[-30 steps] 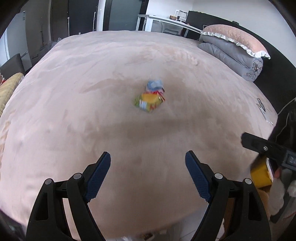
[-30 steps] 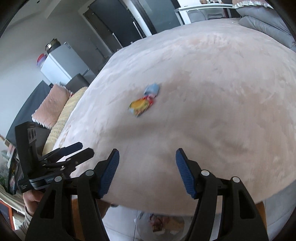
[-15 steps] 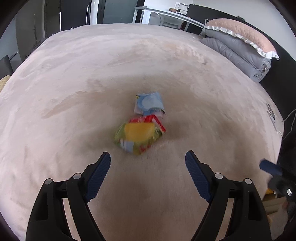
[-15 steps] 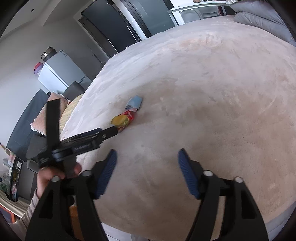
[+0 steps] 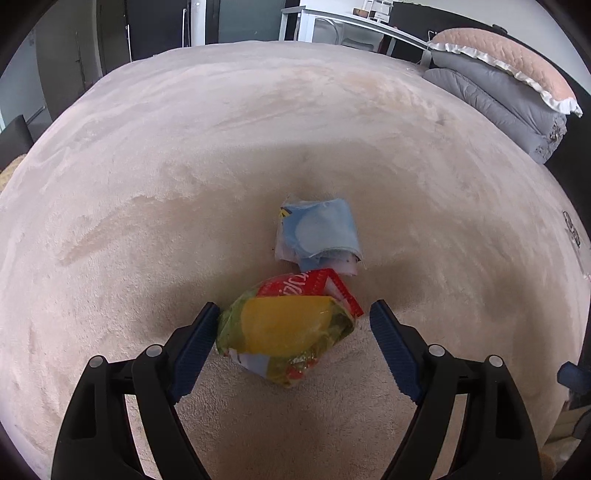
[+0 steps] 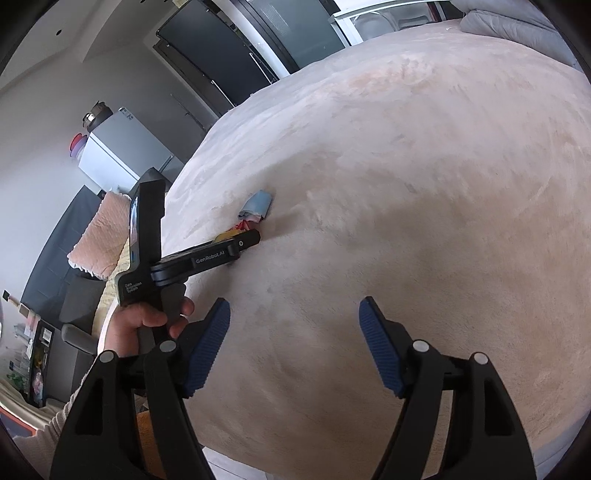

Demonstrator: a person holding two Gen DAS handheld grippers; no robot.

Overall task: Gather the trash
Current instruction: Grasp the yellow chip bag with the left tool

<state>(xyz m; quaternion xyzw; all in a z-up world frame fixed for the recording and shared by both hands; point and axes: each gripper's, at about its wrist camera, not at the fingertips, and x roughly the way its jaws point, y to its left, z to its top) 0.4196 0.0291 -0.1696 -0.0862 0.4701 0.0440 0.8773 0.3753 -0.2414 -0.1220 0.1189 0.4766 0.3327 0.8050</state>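
Trash: a yellow wrapper (image 5: 284, 328) lies between the wide-open left gripper (image 5: 295, 325), blue wrapper (image 5: 317, 232) just beyond; right gripper (image 6: 295, 347) gapes empty.

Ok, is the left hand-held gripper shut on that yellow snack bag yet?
Not yet. The left hand-held gripper is open: the yellow snack bag lies between its pads, with a clear gap on the right side.

**Bedroom in daylight, plush beige bed**

A wide bed (image 5: 258, 129) under a beige plush cover fills the room. At its head lie a folded grey duvet (image 5: 506, 107) and a pink pillow (image 5: 509, 55). Beyond stand dark wardrobe doors (image 6: 221, 62), a white desk (image 5: 332, 22) and a small white fridge (image 6: 122, 151) against grey walls.
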